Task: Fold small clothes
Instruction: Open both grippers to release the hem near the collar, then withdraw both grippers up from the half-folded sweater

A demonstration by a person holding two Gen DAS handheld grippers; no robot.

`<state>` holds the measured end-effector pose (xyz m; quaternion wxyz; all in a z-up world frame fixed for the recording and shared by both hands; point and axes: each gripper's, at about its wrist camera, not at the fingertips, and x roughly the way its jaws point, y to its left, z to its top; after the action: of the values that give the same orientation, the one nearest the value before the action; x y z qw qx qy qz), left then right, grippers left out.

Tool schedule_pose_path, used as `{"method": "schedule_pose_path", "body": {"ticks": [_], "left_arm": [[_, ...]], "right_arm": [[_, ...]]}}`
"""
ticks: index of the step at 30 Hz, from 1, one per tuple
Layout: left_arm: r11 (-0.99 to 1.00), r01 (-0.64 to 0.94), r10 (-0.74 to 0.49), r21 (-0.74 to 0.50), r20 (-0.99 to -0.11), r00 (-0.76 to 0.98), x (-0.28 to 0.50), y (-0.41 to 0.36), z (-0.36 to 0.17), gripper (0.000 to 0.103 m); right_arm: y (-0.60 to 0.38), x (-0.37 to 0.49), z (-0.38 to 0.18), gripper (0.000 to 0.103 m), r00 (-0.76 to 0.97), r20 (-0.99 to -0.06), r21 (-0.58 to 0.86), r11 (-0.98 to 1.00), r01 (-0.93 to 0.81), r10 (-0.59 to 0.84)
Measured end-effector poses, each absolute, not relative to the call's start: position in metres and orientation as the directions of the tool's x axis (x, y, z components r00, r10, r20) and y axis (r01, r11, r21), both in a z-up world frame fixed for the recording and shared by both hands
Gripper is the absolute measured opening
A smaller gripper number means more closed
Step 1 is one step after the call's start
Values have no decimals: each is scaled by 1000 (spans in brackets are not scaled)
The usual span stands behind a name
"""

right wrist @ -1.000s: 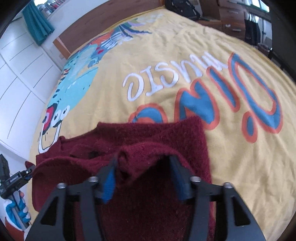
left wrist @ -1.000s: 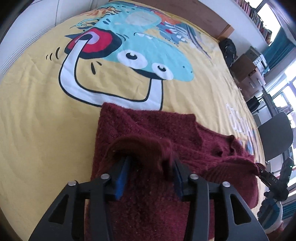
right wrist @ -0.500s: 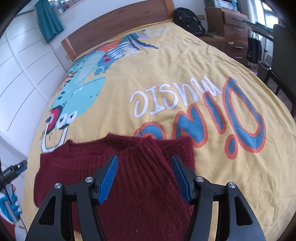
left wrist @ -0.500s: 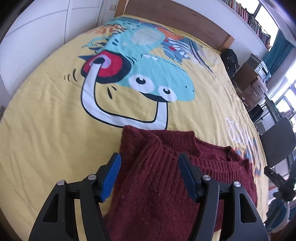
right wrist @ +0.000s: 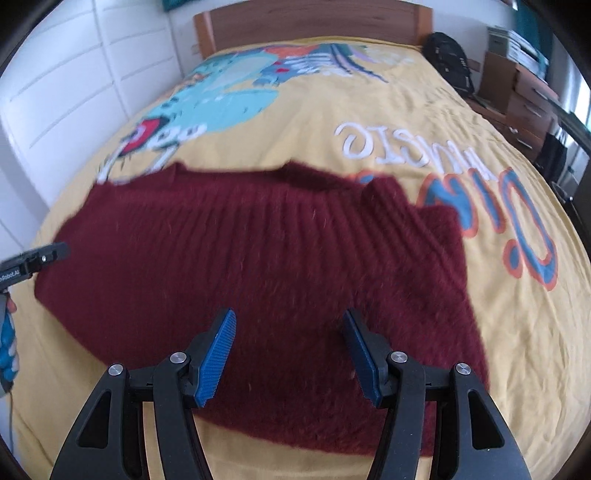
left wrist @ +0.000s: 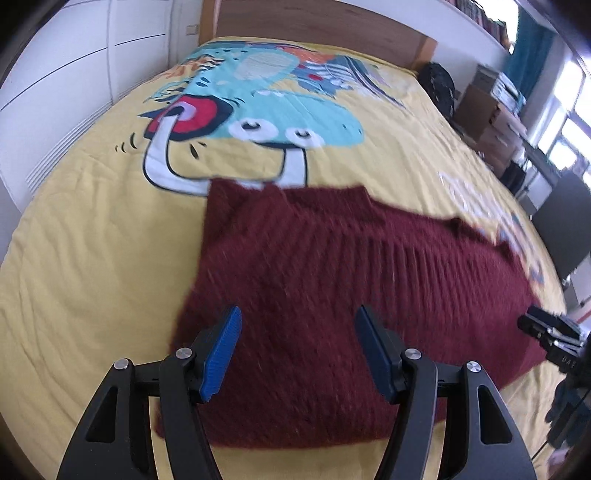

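A dark red knitted sweater (left wrist: 332, 288) lies folded flat on the yellow bedspread (left wrist: 81, 258); in the right wrist view the sweater (right wrist: 258, 266) spans most of the width, with a ribbed fold at its right. My left gripper (left wrist: 297, 319) hovers open above the sweater's near left part, nothing between its blue pads. My right gripper (right wrist: 288, 323) hangs open over the near right part, also holding nothing. Each gripper shows at the edge of the other's view: the right gripper (left wrist: 550, 332) and the left gripper (right wrist: 33, 258), held by a hand in a blue glove.
The bedspread carries a turquoise cartoon print (left wrist: 280, 110) and lettering (right wrist: 406, 144). A wooden headboard (right wrist: 310, 18) stands at the far end, white wardrobe doors (right wrist: 66, 85) on the left. A black bag (right wrist: 447, 55), drawers (right wrist: 524, 88) and a dark chair (left wrist: 561, 218) stand to the right.
Both grippers let go of the bunched sweater edges and drew back toward the near edge of the bed. The sweater now lies flat and the view has widened.
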<state>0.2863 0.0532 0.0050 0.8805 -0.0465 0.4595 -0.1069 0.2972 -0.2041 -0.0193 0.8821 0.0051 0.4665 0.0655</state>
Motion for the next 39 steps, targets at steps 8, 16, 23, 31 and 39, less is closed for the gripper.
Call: {"method": "schedule_pose_path", "body": {"ticks": [8,16,23,31,39], "left_arm": [[975,152,-221,-165,-822,524,275,64,-22,59],[982,138,-185,-128,-798,574,271,51,-3,59],[989,126,-139,-78,-785,604,271,39,-6,59],[989,138,-124,-51,-792,598,273,34,-27,61],[988,146,-128,-49,-788,602,272,36,-29,62]], "right_arm": [[-245,281,-31,62,562,-823,59,996,-62,83],[-241,281,-8,63,601,-796,51,997,-62,78],[-223,287,-18,63,595,-800,31,995,-93,80],[-231,290,-32,66,579,-812,23,996,-82,66],[-244,284,-32,66,571,-819,22,997,-67,57]]}}
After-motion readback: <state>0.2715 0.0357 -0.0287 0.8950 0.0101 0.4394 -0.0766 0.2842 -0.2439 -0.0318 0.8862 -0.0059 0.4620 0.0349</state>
